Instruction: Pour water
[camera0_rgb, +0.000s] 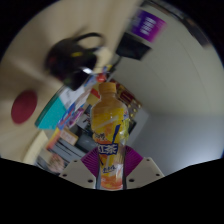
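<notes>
i see my gripper (112, 172) pinching an upright yellow bottle (109, 128) between both fingers; beyond it, possibly a black kettle (78, 55).

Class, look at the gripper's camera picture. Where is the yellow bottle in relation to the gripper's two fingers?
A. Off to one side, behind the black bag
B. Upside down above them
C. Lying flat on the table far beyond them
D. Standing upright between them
D: the yellow bottle stands upright, its lower part between the two fingers of the gripper, cap on top.
</notes>
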